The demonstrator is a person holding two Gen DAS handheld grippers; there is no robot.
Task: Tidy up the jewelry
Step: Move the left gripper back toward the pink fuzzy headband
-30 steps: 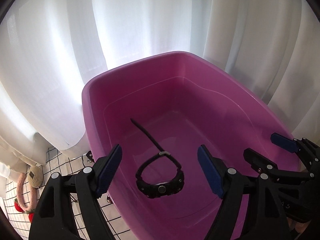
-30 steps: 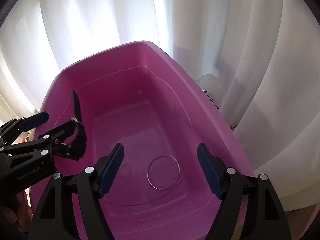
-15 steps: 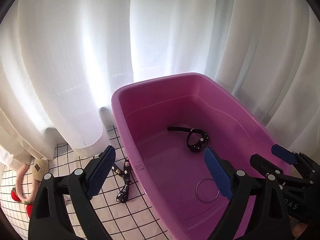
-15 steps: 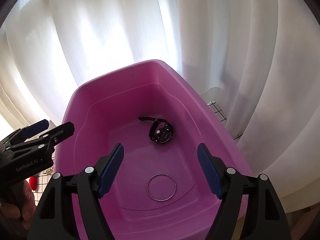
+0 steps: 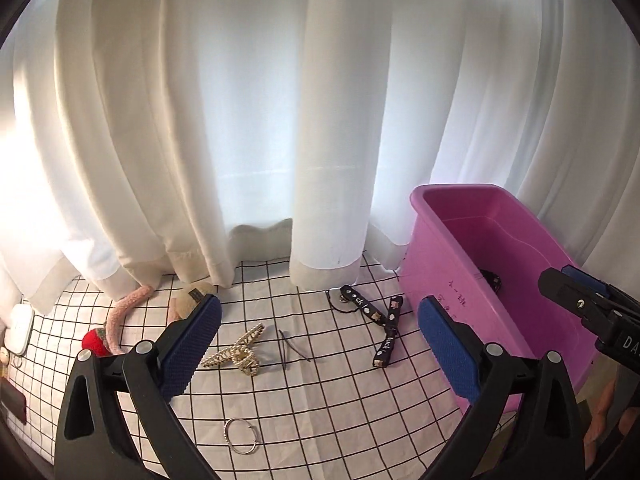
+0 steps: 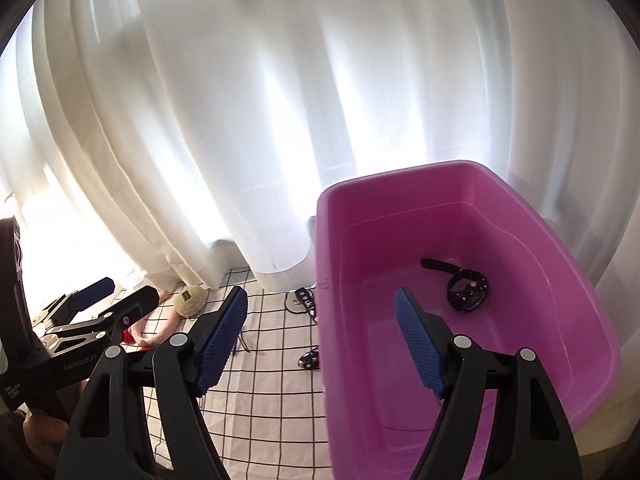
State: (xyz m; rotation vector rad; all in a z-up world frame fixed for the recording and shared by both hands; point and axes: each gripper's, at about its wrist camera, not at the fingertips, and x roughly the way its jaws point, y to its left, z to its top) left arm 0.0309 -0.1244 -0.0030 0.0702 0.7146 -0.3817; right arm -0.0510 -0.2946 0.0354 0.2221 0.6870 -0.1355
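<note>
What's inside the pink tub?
A black watch lies on the floor of the pink tub, toward the back. The right gripper covers the near part of the floor, so anything there stays hidden.

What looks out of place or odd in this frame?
Nothing damaged or spilled. A pink plush toy lies among the jewelry on the grid cloth, and the black watch lies tilted on its side in the pink bin.

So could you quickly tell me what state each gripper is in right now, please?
Left gripper: jaws open, holding nothing, over the checked cloth.
Right gripper: jaws open, holding nothing, at the pink bin.
</note>
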